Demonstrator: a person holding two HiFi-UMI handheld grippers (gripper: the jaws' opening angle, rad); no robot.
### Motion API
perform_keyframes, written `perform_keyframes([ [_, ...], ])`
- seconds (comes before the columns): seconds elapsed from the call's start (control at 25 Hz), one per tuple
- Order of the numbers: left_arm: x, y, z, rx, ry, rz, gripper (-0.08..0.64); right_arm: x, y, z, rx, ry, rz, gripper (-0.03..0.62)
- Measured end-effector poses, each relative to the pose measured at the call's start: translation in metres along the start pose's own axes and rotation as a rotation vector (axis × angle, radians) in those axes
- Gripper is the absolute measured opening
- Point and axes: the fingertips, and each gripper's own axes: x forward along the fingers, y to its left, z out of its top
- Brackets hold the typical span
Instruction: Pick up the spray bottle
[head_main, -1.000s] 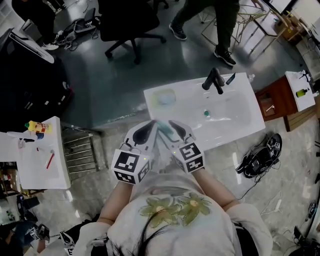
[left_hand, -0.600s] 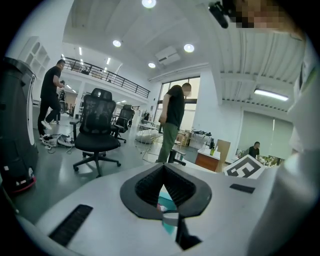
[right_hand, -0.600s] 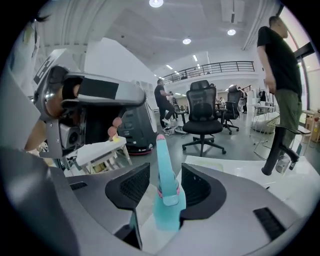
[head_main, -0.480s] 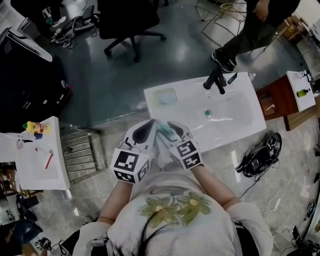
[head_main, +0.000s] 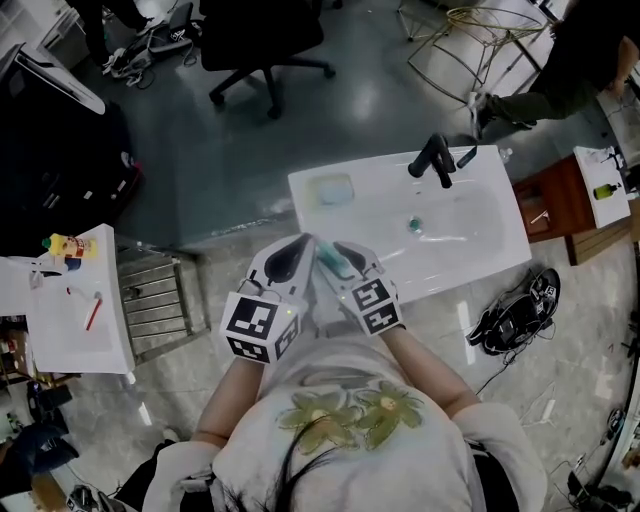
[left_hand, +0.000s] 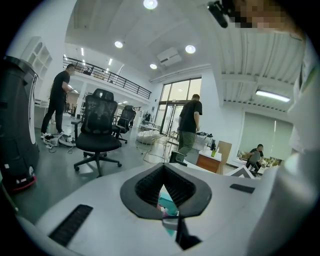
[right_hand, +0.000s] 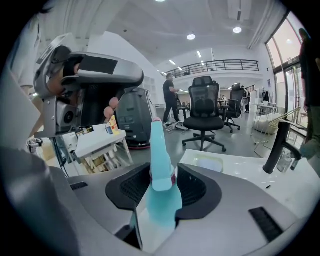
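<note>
We hold the right gripper (head_main: 352, 270) clenched on the teal spray bottle (right_hand: 161, 165). Its dark pads (right_hand: 196, 187) press the body from both sides, and the narrow neck with a reddish ring rises past the jaws. From the head view, the bottle (head_main: 333, 261) sits in the air close to our chest, between the two grippers and just off the near left corner of the white sink surface (head_main: 480, 240). We keep the left gripper (left_hand: 164, 192) closed with nothing in its grip. Its pad tips meet, and only a sliver of teal shows through the slit behind them. A black faucet (head_main: 432, 160) stands at the far edge of the sink. An office chair (right_hand: 207, 112) stands on the floor beyond.
</note>
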Motion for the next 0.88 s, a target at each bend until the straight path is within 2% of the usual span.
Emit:
perform_keyframes([
  [0.36, -0.002, -0.001, -0.002, -0.008, -0.004, 0.008, 0.009, -0.002, 0.003, 0.001, -0.043, -0.022, 0.028, 0.163],
  [0.88, -0.007, -0.006, -0.005, -0.004, -0.006, 0.019, 0.009, -0.010, 0.001, 0.010, -0.007, -0.055, 0.030, 0.155],
])
